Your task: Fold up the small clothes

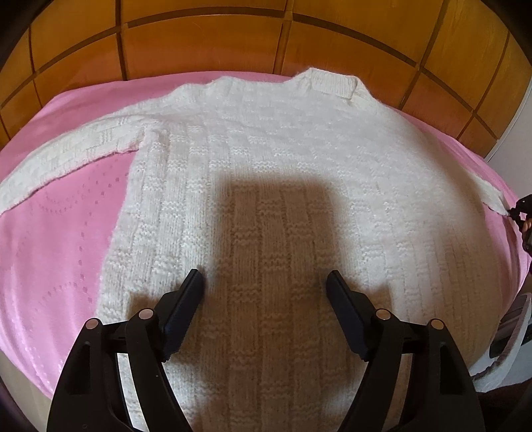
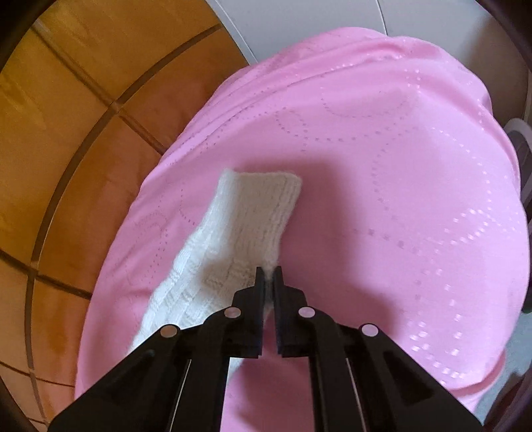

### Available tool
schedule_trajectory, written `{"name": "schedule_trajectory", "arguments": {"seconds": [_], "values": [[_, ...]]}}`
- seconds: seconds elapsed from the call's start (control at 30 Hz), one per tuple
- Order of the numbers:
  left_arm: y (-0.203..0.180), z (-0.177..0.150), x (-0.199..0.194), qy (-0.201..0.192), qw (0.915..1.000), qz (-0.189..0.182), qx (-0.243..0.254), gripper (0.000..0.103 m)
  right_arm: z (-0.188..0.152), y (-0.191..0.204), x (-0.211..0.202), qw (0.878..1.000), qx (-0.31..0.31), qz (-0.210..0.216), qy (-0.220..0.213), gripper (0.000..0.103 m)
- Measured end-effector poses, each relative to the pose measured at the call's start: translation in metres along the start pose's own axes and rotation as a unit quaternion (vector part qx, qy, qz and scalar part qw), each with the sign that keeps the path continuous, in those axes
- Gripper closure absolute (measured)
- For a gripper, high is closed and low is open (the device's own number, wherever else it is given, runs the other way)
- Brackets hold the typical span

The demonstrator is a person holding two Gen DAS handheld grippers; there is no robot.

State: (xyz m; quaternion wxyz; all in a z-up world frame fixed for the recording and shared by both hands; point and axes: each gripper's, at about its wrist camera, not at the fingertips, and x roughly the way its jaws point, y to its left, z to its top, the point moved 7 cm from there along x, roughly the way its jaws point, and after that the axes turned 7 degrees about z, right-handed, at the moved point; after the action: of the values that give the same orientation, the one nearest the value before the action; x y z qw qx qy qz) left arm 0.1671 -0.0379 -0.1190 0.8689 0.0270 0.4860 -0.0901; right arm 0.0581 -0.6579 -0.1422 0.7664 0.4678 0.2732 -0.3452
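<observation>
A white knitted sweater (image 1: 272, 159) lies spread flat on a pink cloth (image 1: 60, 239), collar at the far side, one sleeve stretched out to the left. My left gripper (image 1: 266, 279) is open and empty, hovering over the sweater's lower body. My right gripper (image 2: 269, 272) is shut on the edge of the sweater's right sleeve (image 2: 252, 212), near the ribbed cuff, which lies on the pink cloth (image 2: 399, 199). The right gripper also shows at the right edge of the left wrist view (image 1: 520, 207), at the sleeve's end.
A wooden panelled headboard (image 1: 232, 36) runs along the far side of the pink cloth and appears at the left in the right wrist view (image 2: 66, 133). A white wall or cabinet (image 2: 299, 20) stands beyond the cloth. A patterned object (image 1: 512, 325) lies at the right edge.
</observation>
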Motion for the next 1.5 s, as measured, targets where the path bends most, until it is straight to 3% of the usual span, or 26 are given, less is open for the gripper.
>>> {"name": "schedule_trajectory", "arguments": {"seconds": [0.07,0.23,0.4,0.53,0.7,0.9,1.0,1.07,1.13,1.33,1.43,1.5], "values": [[0.001,0.0,-0.002,0.001,1.0,-0.007,-0.006,0.028,-0.002,0.01,-0.009,1.0,-0.008,0.015,-0.011,0.099],[0.005,-0.001,-0.009,-0.002,0.9994,-0.026,-0.023,0.028,-0.021,0.084,-0.031,0.993,-0.091,0.077,-0.011,0.099],[0.008,-0.003,-0.015,-0.006,0.9987,-0.04,-0.031,0.028,-0.077,0.171,-0.046,0.97,-0.192,0.146,0.026,0.099],[0.013,-0.003,-0.019,-0.01,0.9983,-0.045,-0.036,0.028,-0.144,0.233,-0.05,0.944,-0.251,0.203,0.071,0.099],[0.024,0.001,-0.026,-0.019,0.9967,-0.055,-0.057,0.028,-0.258,0.305,-0.054,0.892,-0.329,0.271,0.151,0.099],[0.029,0.013,-0.031,-0.027,0.9942,-0.076,-0.072,0.028,-0.383,0.346,-0.052,0.839,-0.399,0.294,0.225,0.099],[0.028,0.021,-0.033,-0.03,0.9921,-0.094,-0.077,0.028,-0.415,0.355,-0.041,0.822,-0.423,0.293,0.245,0.098],[0.026,0.03,-0.031,-0.028,0.9899,-0.112,-0.082,0.028,-0.435,0.354,-0.046,0.816,-0.428,0.297,0.252,0.092],[0.023,0.038,-0.029,-0.027,0.9876,-0.127,-0.089,0.028,-0.436,0.354,-0.052,0.816,-0.411,0.312,0.26,0.075],[0.006,0.069,-0.023,-0.022,0.98,-0.171,-0.099,0.028,-0.392,0.325,-0.071,0.836,-0.363,0.331,0.243,0.064],[-0.004,0.088,-0.011,-0.018,0.979,-0.176,-0.101,0.033,-0.352,0.294,-0.084,0.858,-0.33,0.329,0.215,0.059],[-0.011,0.101,0.001,-0.006,0.9771,-0.182,-0.109,0.036,-0.321,0.265,-0.088,0.879,-0.296,0.318,0.195,0.056]]}}
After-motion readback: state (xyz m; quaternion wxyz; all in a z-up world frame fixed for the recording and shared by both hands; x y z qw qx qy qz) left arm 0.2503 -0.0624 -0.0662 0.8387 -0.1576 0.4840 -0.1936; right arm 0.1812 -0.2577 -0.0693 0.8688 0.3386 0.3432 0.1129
